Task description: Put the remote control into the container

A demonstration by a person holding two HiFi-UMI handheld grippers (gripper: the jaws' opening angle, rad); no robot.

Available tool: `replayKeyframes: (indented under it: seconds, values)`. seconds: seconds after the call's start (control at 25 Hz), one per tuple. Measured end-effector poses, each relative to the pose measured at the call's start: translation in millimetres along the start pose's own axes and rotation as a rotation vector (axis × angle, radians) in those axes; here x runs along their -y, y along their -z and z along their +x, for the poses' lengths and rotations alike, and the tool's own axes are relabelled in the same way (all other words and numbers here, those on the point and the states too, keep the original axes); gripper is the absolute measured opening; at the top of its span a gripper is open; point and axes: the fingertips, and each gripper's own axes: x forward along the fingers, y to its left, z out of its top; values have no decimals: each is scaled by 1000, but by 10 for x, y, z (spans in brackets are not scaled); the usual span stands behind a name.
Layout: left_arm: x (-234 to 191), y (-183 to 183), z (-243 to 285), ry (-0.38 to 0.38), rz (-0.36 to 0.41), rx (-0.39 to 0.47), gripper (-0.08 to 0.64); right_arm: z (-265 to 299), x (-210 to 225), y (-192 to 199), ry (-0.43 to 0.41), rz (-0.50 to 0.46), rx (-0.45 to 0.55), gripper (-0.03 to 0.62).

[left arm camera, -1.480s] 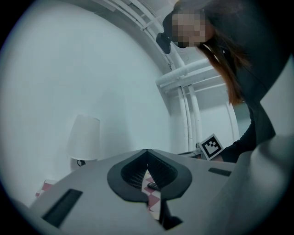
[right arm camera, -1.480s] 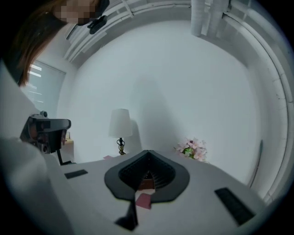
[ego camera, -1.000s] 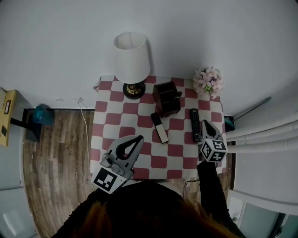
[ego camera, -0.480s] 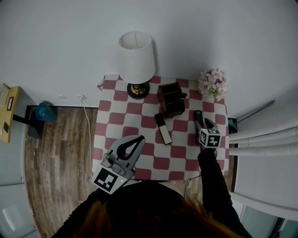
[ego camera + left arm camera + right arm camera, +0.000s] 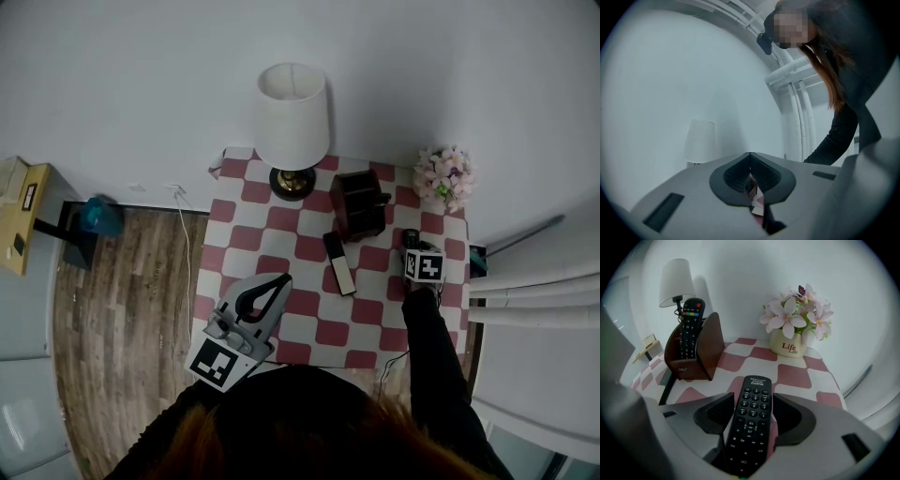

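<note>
The task is at an early stage. The right gripper [image 5: 753, 398] points down at the checkered table [image 5: 309, 248]. Its jaws have just been opening and stand spread on either side of the black remote control [image 5: 750, 427], which lies flat on the cloth between them. The pads seem clear of its sides, though the wide-angle view makes this hard to judge. The brown container [image 5: 711, 345] stands near, beyond and to the left, with another remote [image 5: 690, 331] already upright inside it. A slim remote [image 5: 339, 263] also lies on the table. Closing on the remote, lifting it and placing it are all left. The left gripper [image 5: 278, 281] is held level and idle, its jaws pressed together on nothing.
</note>
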Motion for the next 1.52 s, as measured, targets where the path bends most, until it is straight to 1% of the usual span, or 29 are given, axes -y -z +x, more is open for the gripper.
replayKeyframes:
  seconds: [0.2, 0.44, 0.52, 0.6, 0.72, 0.88, 1.04, 1.12, 1.32, 1.52]
  values:
    - [-62, 3, -10, -17, -2, 0, 8, 68, 3, 33, -3, 20, -29, 242]
    - [-82, 2, 31, -17, -3, 5, 8, 48, 0, 47, -29, 21, -27, 243]
    - [-75, 10, 48, -13, -7, 1, 8, -14, -12, 23, -31, 14, -2, 244]
    - [-75, 16, 66, -9, -9, -1, 8, -90, -55, -44, -50, 17, 48, 242]
    - [-60, 27, 101, 2, -3, -4, 9, -231, -167, -182, -103, 26, 128, 242]
    - [2, 20, 148, 23, 2, 2, 8, -487, -284, -435, -152, 29, 231, 242]
    - [25, 6, 148, 26, 4, 6, 8, -751, -420, -725, -199, 22, 323, 242]
    - [11, 0, 132, 20, 3, 8, 8, -894, -500, -896, -231, 19, 378, 242]
    - [-15, -21, 89, 3, 2, 19, 8, -1293, -726, -1454, -334, 32, 563, 242]
    - [-36, -37, 47, -12, 2, 26, 8, -1555, -944, -1966, -383, 16, 717, 242]
